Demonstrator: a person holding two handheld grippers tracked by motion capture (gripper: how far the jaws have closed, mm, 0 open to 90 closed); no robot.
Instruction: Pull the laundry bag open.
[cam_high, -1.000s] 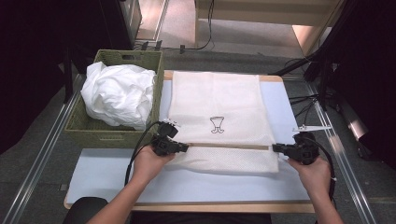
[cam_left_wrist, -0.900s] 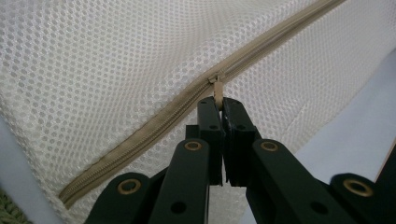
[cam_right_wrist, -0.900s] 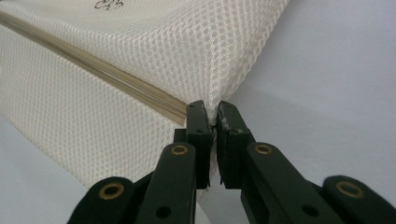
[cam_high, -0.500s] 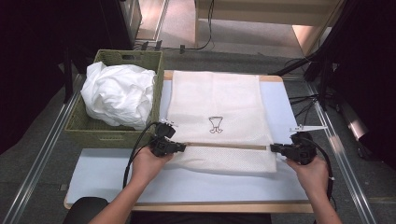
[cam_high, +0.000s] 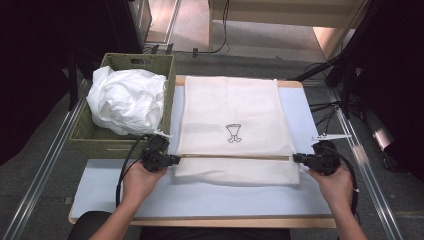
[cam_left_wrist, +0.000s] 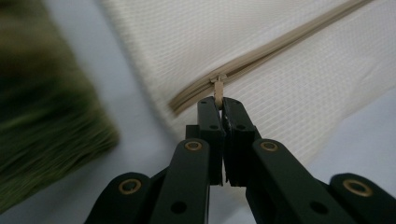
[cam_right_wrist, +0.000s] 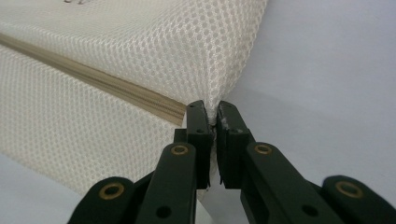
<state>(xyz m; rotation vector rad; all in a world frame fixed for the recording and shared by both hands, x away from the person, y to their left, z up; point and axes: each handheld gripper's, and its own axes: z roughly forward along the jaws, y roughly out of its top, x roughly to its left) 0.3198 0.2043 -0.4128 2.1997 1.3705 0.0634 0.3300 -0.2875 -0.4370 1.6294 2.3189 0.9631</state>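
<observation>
Now left gripper (cam_left_wrist: 220, 103) pinches zipper pull (cam_left_wrist: 217, 88); right gripper (cam_right_wrist: 211, 112) clamps mesh bag (cam_right_wrist: 140, 51) edge — both closed.

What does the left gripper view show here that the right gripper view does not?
Left gripper view: the left gripper shut on the beige zipper pull, with the green basket blurred beside it. Right gripper view: the right gripper shut on the mesh bag's edge at the zipper's other end. Both share the white mesh bag, its beige zipper and the pale blue mat beneath.
</observation>
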